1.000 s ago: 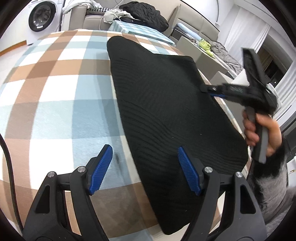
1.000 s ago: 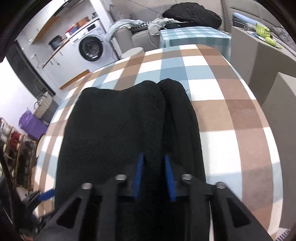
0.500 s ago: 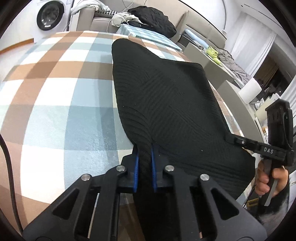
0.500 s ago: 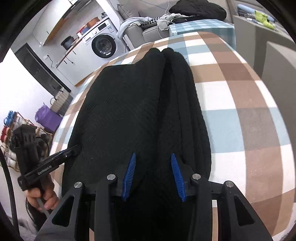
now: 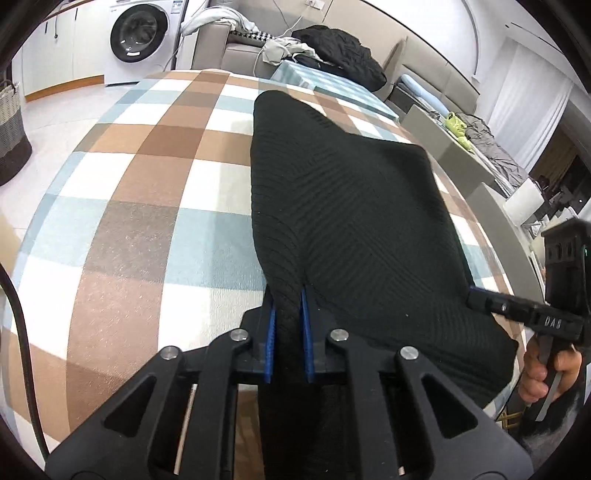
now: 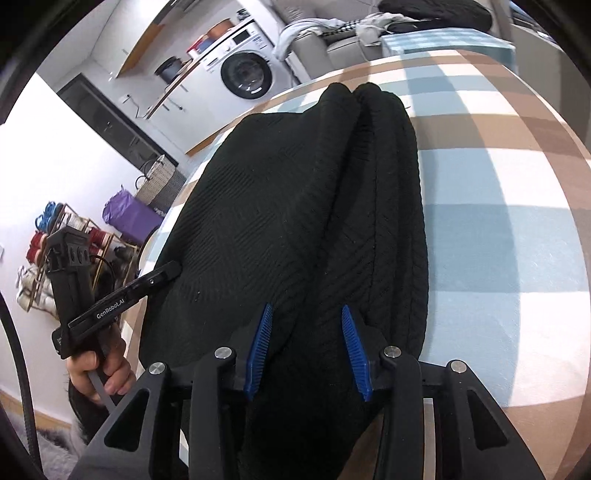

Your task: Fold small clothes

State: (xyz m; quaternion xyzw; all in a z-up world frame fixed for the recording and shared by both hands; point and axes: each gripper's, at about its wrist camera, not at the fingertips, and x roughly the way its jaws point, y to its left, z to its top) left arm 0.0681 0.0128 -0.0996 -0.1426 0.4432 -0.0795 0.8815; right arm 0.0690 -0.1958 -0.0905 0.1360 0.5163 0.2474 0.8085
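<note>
- Since a second ago the left tool (image 5: pixel 288 325) has gone from standing wide over the near edge of the black knit garment (image 5: pixel 354 221) to being clamped on it; its jaws closed early in that second and the blue pads (image 5: pixel 271 339) now pinch a raised ridge of cloth between them
- Over the same second the right tool (image 6: pixel 306 350) has opened a little: its jaws stand part open with a thick fold of the garment (image 6: pixel 295 221) bunched between them, and I cannot tell whether its pads (image 6: pixel 258 350) press the cloth or only straddle it
- Left to right, the garment lies along the middle of the checked table (image 5: pixel 147 184), its near edge at the table's near edge where both tools hold it, and its far tip reaches toward the far edge; bare check shows on the left
- Risk, left side: the pinch takes only a narrow ridge, so a quick lift could pull the knit out of the pads or stretch it into a peak, not carry the whole edge over
- Risk, right side: if those looser jaws are not gripping, that corner may stay behind, so the fold would go over skewed and the doubled layers could slide apart
- Risk at the near edge: cloth there could slip off the table if either hold fails
- Writing: the left tool's arm reads "GenRobot.AI" in the right wrist view; the right tool's arm shows "DAS" in the left wrist view; the washing machine's (image 5: pixel 142 35) label is too small to read
</note>
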